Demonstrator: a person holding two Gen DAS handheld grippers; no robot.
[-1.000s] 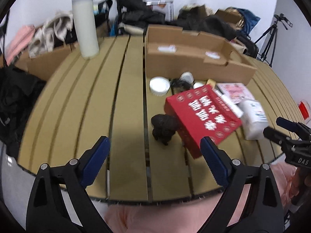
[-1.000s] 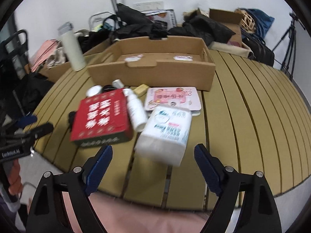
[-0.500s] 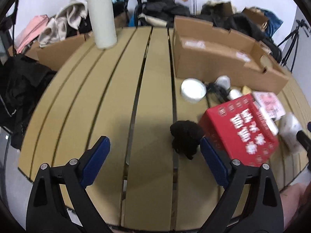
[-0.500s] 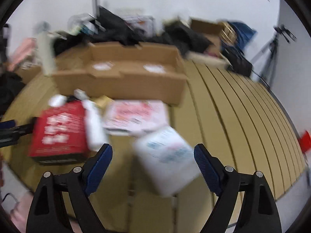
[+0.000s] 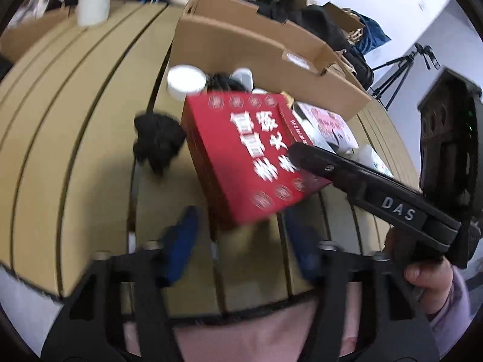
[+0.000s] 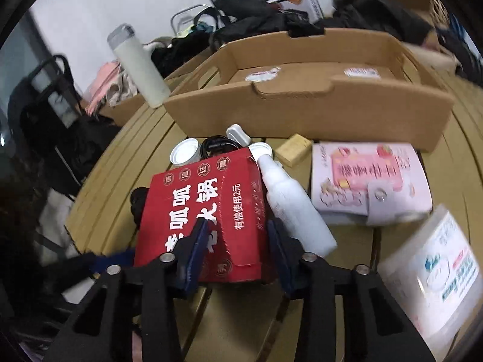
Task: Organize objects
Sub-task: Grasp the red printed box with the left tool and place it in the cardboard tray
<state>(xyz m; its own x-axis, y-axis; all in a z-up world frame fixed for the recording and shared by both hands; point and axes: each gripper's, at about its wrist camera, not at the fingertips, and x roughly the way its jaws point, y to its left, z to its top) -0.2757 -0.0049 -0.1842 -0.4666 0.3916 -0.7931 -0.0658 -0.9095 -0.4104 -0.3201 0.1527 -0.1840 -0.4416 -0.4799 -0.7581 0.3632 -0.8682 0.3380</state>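
Note:
A red box (image 5: 247,154) with white characters lies on the slatted table; it also shows in the right wrist view (image 6: 205,211). My right gripper (image 6: 238,241) straddles its near right part, one finger on the lid, one at its right side by a white bottle (image 6: 292,208). In the left wrist view my right gripper's finger (image 5: 332,166) rests on the box top. My left gripper (image 5: 238,238) is open just in front of the box's near corner. A black figurine (image 5: 158,141) stands left of the box. An open cardboard tray (image 6: 308,102) stands behind.
A pink packet (image 6: 368,181) and a white tissue pack (image 6: 437,268) lie right of the box. A white lid (image 6: 184,150), a black cable (image 6: 215,144) and a tan block (image 6: 294,149) lie before the tray. A tall white flask (image 6: 137,66) stands back left.
Both grippers have moved in on the red box. My right gripper swung left and its jaws narrowed around the box's right part. My left gripper came close to the near corner.

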